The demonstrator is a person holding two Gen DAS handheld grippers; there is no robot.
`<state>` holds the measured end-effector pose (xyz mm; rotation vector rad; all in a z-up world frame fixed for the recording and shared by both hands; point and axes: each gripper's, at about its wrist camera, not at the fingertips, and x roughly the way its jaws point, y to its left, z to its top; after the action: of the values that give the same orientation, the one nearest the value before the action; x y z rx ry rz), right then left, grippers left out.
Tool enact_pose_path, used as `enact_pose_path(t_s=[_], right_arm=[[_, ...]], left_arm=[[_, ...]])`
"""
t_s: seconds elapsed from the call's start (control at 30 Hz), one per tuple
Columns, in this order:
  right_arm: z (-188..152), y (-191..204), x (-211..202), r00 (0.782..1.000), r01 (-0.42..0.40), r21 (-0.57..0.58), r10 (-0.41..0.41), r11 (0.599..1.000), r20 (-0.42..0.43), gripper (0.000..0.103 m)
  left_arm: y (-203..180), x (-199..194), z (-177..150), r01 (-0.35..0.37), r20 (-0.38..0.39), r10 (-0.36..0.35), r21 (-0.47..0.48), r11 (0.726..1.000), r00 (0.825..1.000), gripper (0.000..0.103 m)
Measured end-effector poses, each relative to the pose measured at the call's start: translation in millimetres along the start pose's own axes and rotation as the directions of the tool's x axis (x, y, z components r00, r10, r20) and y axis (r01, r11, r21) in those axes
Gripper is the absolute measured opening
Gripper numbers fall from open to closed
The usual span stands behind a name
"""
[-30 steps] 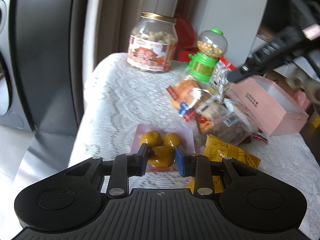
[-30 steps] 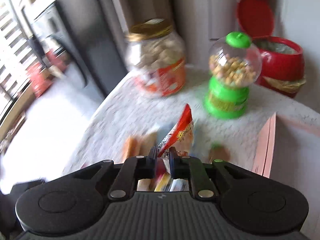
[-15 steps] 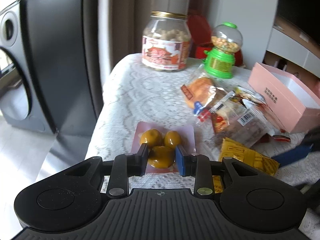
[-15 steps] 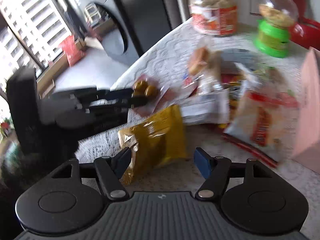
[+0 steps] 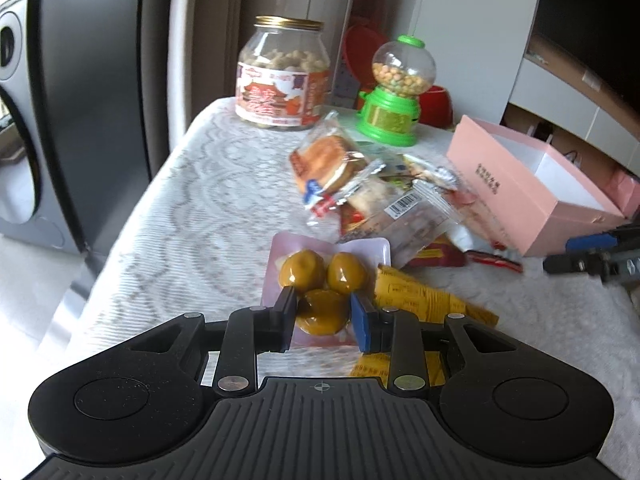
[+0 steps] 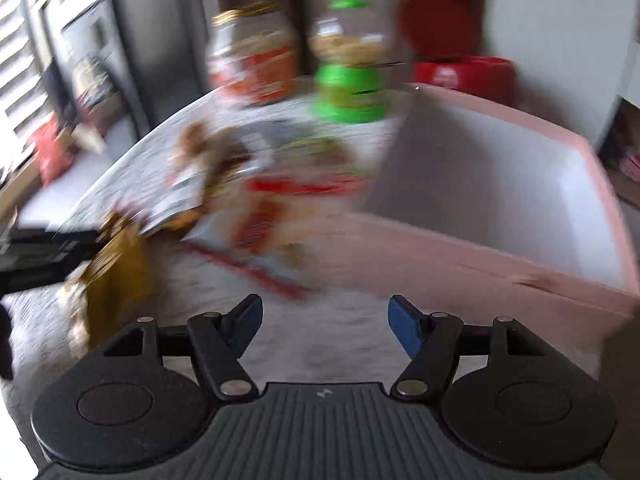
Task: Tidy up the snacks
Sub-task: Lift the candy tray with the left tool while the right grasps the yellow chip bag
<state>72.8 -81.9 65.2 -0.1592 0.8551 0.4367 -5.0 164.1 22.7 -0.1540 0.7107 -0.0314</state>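
My left gripper (image 5: 323, 312) is shut on a clear pack of three brown-yellow round snacks (image 5: 324, 276), held just above the white lace tablecloth (image 5: 200, 208). Beyond it lies a heap of wrapped snacks (image 5: 380, 200) and a yellow packet (image 5: 424, 304). An open pink box (image 5: 520, 196) stands to the right; its white inside shows in the right wrist view (image 6: 500, 184). My right gripper (image 6: 324, 316) is open and empty, low over the cloth in front of the box. It also shows at the right edge of the left wrist view (image 5: 592, 252). The right wrist view is blurred.
A large jar of round snacks with a gold lid (image 5: 284, 76) and a green candy dispenser (image 5: 396, 92) stand at the table's far end. A red bin (image 5: 436, 96) sits behind them. A dark appliance (image 5: 80, 100) stands left of the table.
My right gripper let go of a red-and-white packet, opened wide and swung back toward the pink box. My left gripper kept its hold on the round-snack pack and shifted slightly.
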Motion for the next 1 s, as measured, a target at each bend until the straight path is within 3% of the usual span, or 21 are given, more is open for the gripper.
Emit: enact_pose_path(t_s=[0.17, 0.27, 0.3, 0.43, 0.6, 0.7, 0.83, 1.0], right_arm=[[10, -42, 13, 0.999, 0.006, 0.106, -0.010, 0.994, 0.043, 0.070], [15, -42, 20, 0.999, 0.032, 0.144, -0.037, 0.989, 0.033, 0.070], [16, -36, 19, 1.000, 0.008, 0.148, -0.012, 0.989, 0.024, 0.070], [7, 14, 3, 0.993, -0.115, 0.077, 0.116, 0.990, -0.007, 0.070], [-10, 96, -17, 0.975, -0.220, -0.082, 0.217, 0.972, -0.043, 0.072], [-19, 136, -12, 0.969, -0.244, -0.144, 0.234, 0.959, -0.085, 0.072], [-36, 159, -3, 0.978, -0.196, -0.234, 0.171, 0.952, -0.121, 0.072], [-38, 119, -5, 0.999, 0.020, -0.224, -0.027, 0.974, -0.029, 0.072]], left_arm=[[-15, 8, 3, 0.027, -0.001, -0.027, -0.005, 1.000, 1.000, 0.034], [-17, 8, 4, 0.019, -0.008, -0.019, 0.025, 1.000, 1.000, 0.034], [-16, 7, 4, 0.008, -0.012, -0.008, 0.033, 0.999, 1.000, 0.034], [-1, 1, 3, -0.101, -0.004, 0.101, 0.046, 0.994, 0.995, 0.034], [17, -1, 10, -0.160, -0.025, 0.160, 0.015, 0.987, 0.987, 0.034], [17, -2, 11, -0.170, -0.032, 0.171, 0.024, 0.985, 0.985, 0.034], [17, -4, 9, -0.171, -0.033, 0.172, 0.030, 0.985, 0.984, 0.034], [18, -9, 3, -0.146, -0.023, 0.147, 0.035, 0.989, 0.989, 0.034]])
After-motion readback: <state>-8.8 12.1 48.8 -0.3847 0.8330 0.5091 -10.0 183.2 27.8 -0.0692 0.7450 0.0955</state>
